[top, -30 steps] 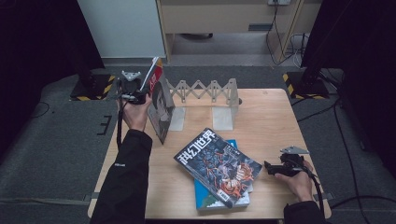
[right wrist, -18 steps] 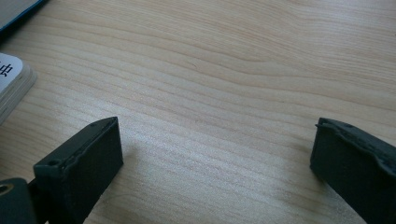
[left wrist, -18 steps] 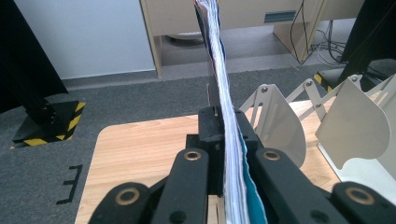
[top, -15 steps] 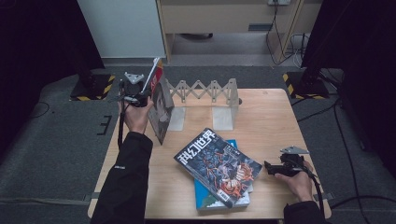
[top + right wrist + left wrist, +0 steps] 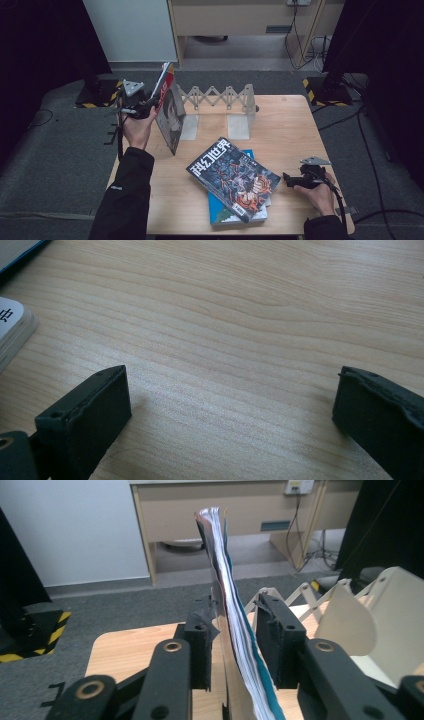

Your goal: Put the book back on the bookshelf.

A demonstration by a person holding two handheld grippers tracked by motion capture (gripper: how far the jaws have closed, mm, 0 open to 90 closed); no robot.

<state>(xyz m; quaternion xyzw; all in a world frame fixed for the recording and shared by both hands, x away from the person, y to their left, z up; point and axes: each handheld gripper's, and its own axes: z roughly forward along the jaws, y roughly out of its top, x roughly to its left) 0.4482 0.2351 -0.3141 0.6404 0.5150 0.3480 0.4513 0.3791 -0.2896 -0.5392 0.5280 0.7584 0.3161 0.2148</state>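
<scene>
The top magazine (image 5: 234,177) on the bench (image 5: 295,130) reads "科幻世界", blurrily. The left claw (image 5: 231,645), just opening, straddles an upright magazine (image 5: 225,605) beside the rack (image 5: 220,97); the right claw (image 5: 230,420) is spread.

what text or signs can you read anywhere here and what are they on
"科幻世界": large white title across the cover of the top magazine on the stack.
One dark character on a white corner of that stack, in the right gripper view: cut off, unreadable.
Smaller print on the top magazine's cover: too small to read.
Cover of the upright magazine by the bookend rack: a picture shows, any lettering is blurred.
Yellow and black hazard stripes on the floor bases: no words.
</scene>
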